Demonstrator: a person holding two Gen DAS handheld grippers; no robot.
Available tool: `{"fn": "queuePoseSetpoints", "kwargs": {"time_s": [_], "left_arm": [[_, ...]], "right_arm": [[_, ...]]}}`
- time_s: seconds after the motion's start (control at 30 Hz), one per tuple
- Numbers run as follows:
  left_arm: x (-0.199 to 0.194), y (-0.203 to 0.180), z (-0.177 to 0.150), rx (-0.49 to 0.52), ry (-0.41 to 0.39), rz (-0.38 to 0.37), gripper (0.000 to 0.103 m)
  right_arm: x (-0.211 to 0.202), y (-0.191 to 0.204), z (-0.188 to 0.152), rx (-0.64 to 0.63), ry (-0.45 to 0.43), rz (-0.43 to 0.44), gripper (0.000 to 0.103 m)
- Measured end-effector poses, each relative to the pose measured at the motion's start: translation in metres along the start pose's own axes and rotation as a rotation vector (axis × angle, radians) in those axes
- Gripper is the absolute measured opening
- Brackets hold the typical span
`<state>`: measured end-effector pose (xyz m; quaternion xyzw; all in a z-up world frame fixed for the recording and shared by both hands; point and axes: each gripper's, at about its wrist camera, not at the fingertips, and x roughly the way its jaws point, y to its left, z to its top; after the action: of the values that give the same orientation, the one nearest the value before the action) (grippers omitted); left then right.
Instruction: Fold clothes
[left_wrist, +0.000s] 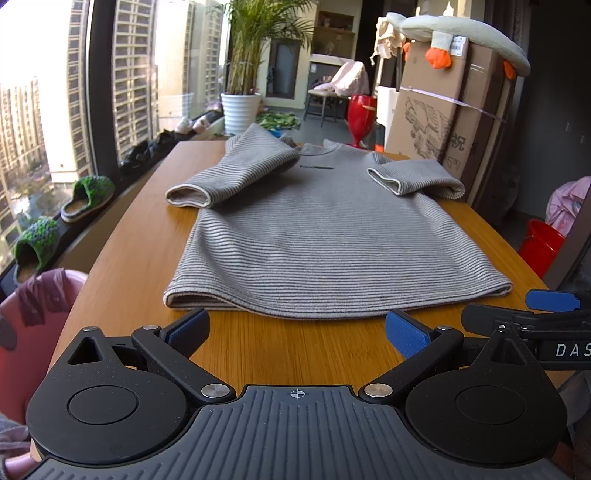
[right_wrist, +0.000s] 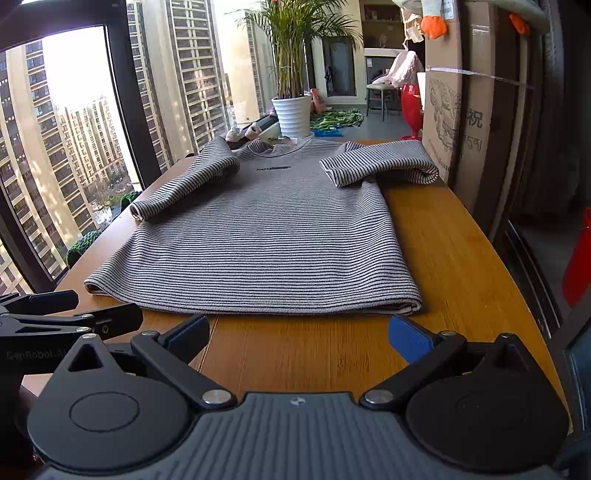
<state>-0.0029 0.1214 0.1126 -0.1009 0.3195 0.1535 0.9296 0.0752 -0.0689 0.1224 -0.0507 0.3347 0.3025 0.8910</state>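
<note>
Grey striped knit sweater (left_wrist: 325, 236) lies flat on the wooden bench (left_wrist: 140, 258), both sleeves folded in. Left gripper (left_wrist: 295, 332) and right gripper (right_wrist: 299, 332) sit near its hem, jaws wide, holding nothing.

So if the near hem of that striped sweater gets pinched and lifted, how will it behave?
Likely floppy: the striped sweater lies flat, its sleeves already folded limp. It will probably drape and sag between the open left gripper and right gripper. It may drag on the wooden table.

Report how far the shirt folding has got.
Done: the shirt lies flat on the table with both sleeves folded in over the chest. In hand: nothing; the left gripper and right gripper are open, short of the hem. Left: folding the body.
</note>
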Motion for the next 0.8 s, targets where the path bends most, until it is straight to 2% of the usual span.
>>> {"fn": "queuePoseSetpoints", "kwargs": {"time_s": [0.8], "left_arm": [[-0.0009,-0.0005,0.0010,0.002,0.000,0.001,0.103]], "right_arm": [[-0.0021,-0.0017,-0.0009,0.011,-0.001,0.007,0.103]]}}
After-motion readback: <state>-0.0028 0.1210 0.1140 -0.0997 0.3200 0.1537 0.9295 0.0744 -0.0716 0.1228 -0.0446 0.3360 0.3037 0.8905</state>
